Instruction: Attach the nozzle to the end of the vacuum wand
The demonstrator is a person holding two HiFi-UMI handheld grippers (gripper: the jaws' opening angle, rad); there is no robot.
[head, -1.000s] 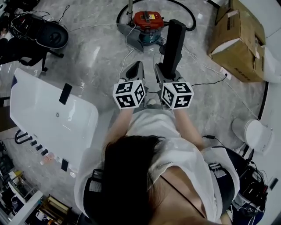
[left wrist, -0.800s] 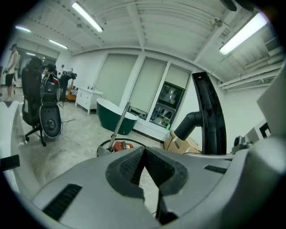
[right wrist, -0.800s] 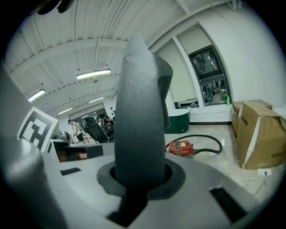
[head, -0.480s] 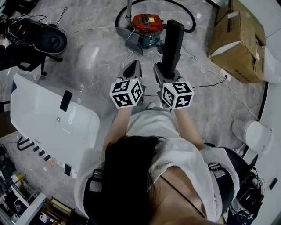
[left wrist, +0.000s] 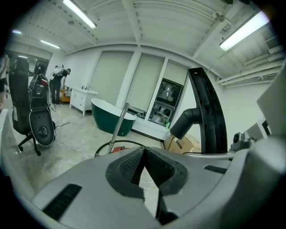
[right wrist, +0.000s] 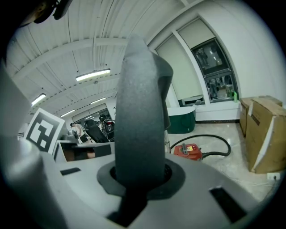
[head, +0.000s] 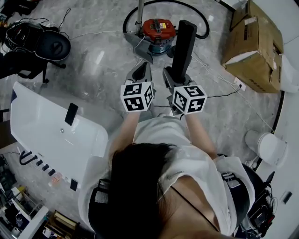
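the right tool (right wrist: pixel 140 176) is clamped on the base of the black nozzle (head: pixel 183 44) that stands up ahead of it, the left tool (left wrist: pixel 143 163) just beside it is closed on nothing, and beyond both the metal vacuum wand (head: pixel 139 11) rises by the red vacuum (head: pixel 158 27) on the floor (head: pixel 103 60).
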